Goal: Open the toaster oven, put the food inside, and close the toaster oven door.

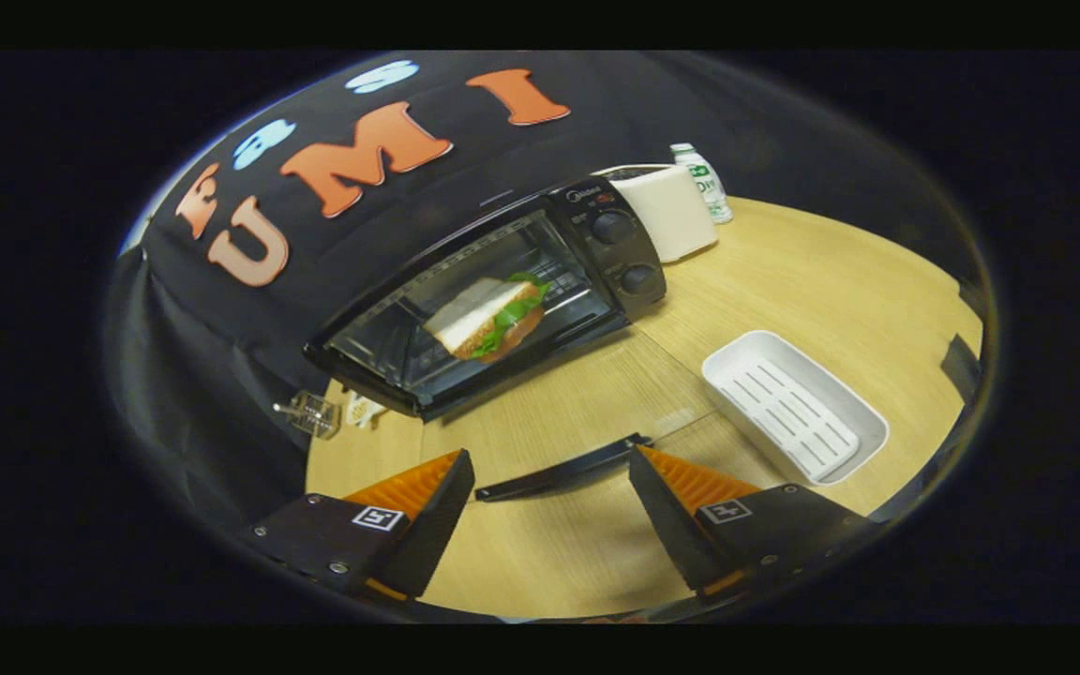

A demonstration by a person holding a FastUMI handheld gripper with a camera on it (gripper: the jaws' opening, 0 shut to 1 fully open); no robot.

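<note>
1. Fingers: spread wide apart, nothing between them but bare wood. Both hover over the surface, pinching nothing.
2. Toaster oven: black, standing on the surface beyond the fingers, at about 12 o'clock from the gap between them. Its back is near the booth's black cloth wall.
3. Oven door: lowered flat, open; its front edge with the handle lies just ahead of the fingers, running across the gap between them. The glass is so clear that the wood shows through it.
4. Sandwich: white bread, green lettuce and a reddish slice, sitting inside the oven cavity on the rack, tilted, roughly in the middle of the opening.
5. Two round knobs stacked on the oven's control panel, at 3 o'clock from the sandwich.
6. White tray: shallow, slotted bottom, holding nothing; on the surface at about 2 o'clock from the right finger, well apart from the oven.
7. Cream-coloured box-shaped appliance stands just beside the oven's knob side; a small white bottle with a green label stands just behind it.
8. Small clear object on the surface by the oven's far corner, at 10 o'clock from the left finger; cannot tell what it is.
</note>
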